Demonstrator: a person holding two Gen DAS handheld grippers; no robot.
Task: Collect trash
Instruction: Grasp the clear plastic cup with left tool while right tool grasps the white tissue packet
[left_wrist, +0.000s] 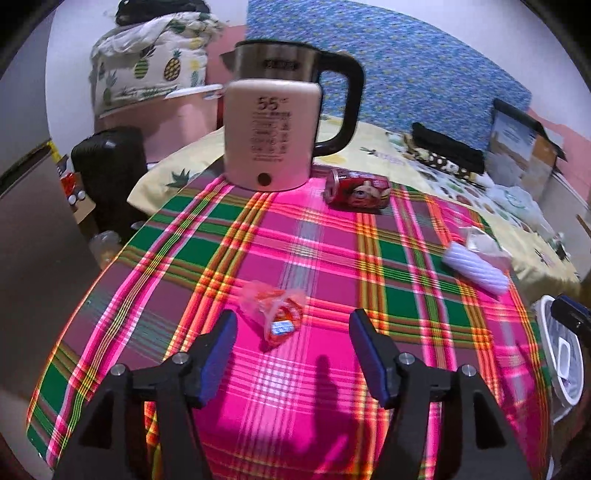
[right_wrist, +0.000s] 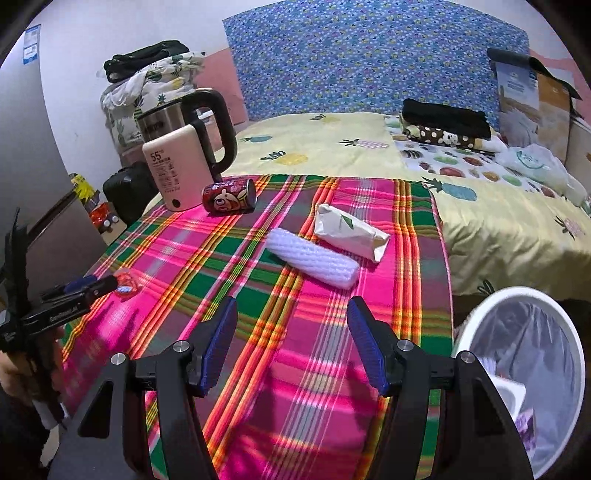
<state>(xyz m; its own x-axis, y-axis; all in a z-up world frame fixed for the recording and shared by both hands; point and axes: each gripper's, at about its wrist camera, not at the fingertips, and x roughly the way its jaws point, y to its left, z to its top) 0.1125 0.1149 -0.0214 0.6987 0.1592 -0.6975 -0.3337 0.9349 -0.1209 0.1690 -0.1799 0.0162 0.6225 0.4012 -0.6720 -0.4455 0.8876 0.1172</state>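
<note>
My left gripper (left_wrist: 291, 328) stands wide over the plaid cloth (left_wrist: 332, 258), nothing pressed between its pads; the crumpled orange wrapper (left_wrist: 275, 314) lies just ahead, nearer its left finger. My right gripper (right_wrist: 291, 317) is wide too and empty. Only the right view shows the white paper packet (right_wrist: 351, 232) beside the white ribbed roll (right_wrist: 312, 256), and the bin (right_wrist: 532, 369) in full; both show the red can (right_wrist: 229, 195) on its side near the kettle (left_wrist: 269, 133)
</note>
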